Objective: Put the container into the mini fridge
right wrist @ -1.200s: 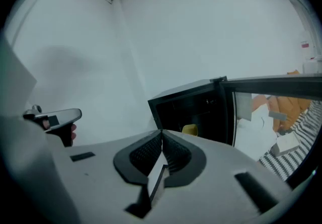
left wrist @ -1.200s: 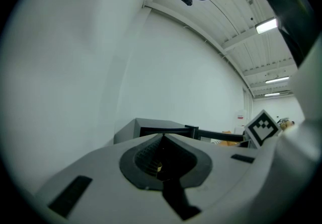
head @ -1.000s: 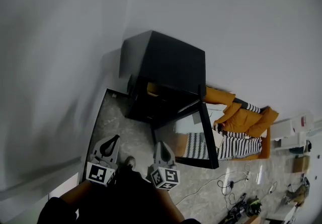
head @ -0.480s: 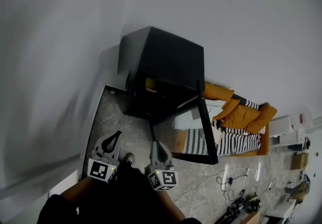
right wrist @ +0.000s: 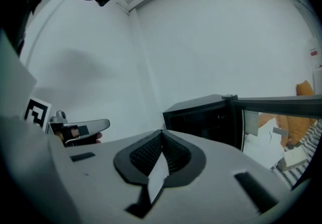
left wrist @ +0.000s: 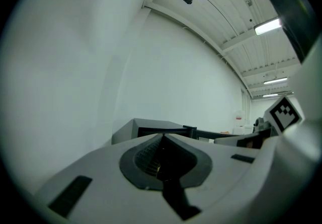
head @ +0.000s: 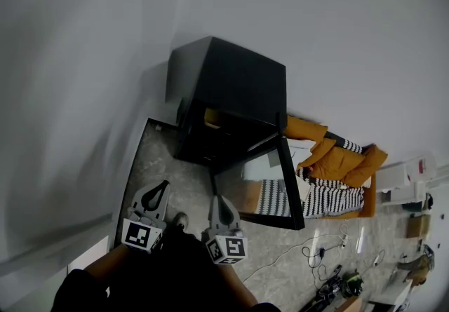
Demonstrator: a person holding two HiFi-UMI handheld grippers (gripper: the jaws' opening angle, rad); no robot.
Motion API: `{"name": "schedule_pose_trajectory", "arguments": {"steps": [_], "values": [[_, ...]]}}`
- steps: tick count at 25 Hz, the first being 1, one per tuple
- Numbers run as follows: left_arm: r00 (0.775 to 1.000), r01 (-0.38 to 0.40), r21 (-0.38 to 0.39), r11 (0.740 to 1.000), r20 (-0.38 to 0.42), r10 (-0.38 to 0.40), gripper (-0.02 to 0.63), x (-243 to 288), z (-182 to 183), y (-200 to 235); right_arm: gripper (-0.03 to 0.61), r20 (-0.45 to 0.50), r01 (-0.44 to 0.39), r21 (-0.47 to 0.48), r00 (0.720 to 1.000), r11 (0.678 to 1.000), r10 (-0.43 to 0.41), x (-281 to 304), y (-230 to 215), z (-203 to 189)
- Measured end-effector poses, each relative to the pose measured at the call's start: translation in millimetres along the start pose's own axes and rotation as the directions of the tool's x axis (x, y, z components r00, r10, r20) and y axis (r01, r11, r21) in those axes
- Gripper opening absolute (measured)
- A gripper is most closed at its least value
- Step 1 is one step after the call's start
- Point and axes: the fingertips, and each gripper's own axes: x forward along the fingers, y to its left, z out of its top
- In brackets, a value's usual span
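A black mini fridge stands on the floor against the white wall, and its glass door is swung open to the right. Something orange shows just inside the dark opening; I cannot tell whether it is the container. My left gripper and right gripper hover side by side in front of the fridge, both shut and empty. In the left gripper view the left gripper points at the fridge. In the right gripper view the right gripper faces the fridge and the open door.
An orange jacket and a black-and-white striped cloth lie on the floor to the right of the door. Cables and small gear lie at the lower right. The person's shoe shows between the grippers.
The head view has tipped a little, so the fridge sits slightly higher in the picture. Both grippers stay shut and almost where they were.
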Motion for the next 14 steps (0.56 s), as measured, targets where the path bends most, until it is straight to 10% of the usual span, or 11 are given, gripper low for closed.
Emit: {"name": "schedule_pose_trajectory", "arguments": {"steps": [14], "values": [[1.000,0.012,-0.007,1.000,0.014,-0.012,0.006,2.2,0.5,-0.5,0.002,0.008,0.006,0.008,1.000,1.000,-0.006,1.9,-0.5,2.2]]}}
